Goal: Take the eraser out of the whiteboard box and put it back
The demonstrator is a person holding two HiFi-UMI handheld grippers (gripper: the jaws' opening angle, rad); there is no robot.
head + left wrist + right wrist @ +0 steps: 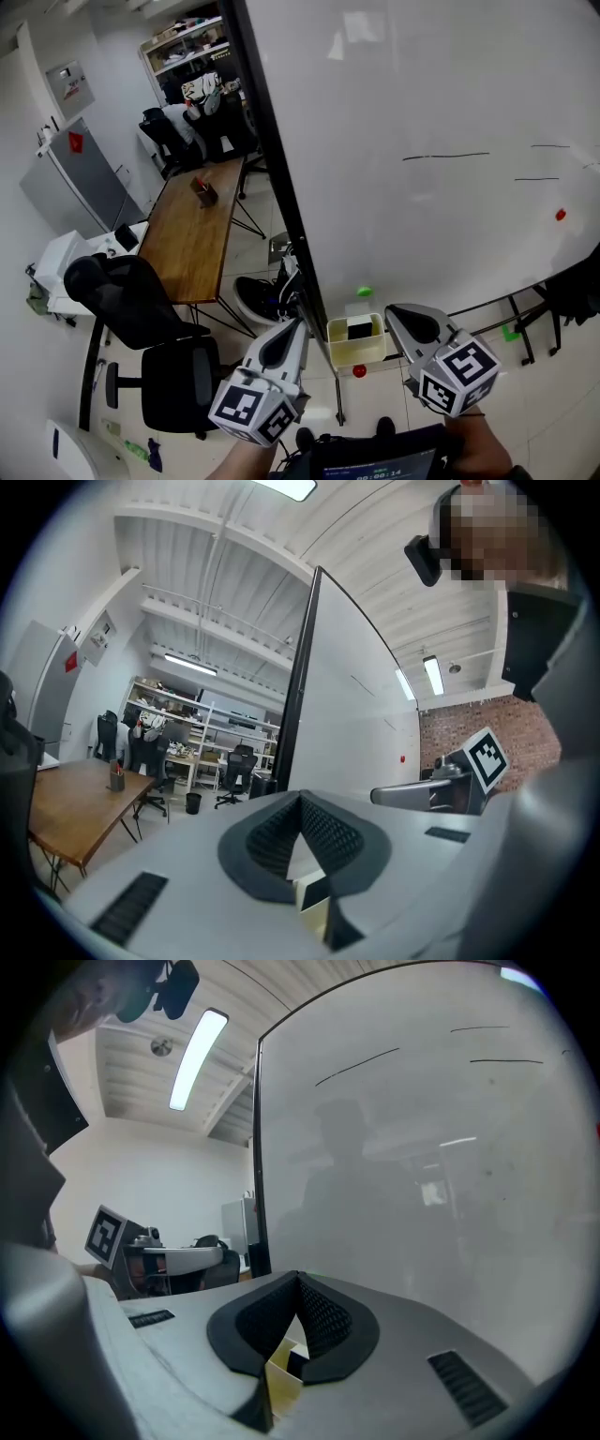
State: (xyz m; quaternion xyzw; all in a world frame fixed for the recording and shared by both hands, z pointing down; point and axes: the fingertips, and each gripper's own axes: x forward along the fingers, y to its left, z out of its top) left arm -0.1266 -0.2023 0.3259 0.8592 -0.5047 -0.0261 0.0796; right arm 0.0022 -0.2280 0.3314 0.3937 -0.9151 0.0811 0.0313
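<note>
Head view: eraser (pixel 359 328) (dark block, seemingly) sits inside whiteboard box (pixel 357 353) at 6 o'clock. Left gripper (pixel 296 325), 7 o'clock, jaws closed, empty; right gripper (pixel 392 315), 5 o'clock, likewise closed on nothing.

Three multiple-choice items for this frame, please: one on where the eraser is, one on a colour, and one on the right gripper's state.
1. Where is the eraser?
A. in the box
B. on the floor
C. on the wooden table

2. What colour is the magnet on the whiteboard just above the box?
A. blue
B. green
C. black

3. How do the right gripper's jaws stand?
A. wide apart
B. shut on the eraser
C. shut, empty

Key:
1 A: the black eraser lies inside the box at the whiteboard's foot.
2 B: that magnet is bright green.
3 C: the jaws meet at the tips with nothing between them.
</note>
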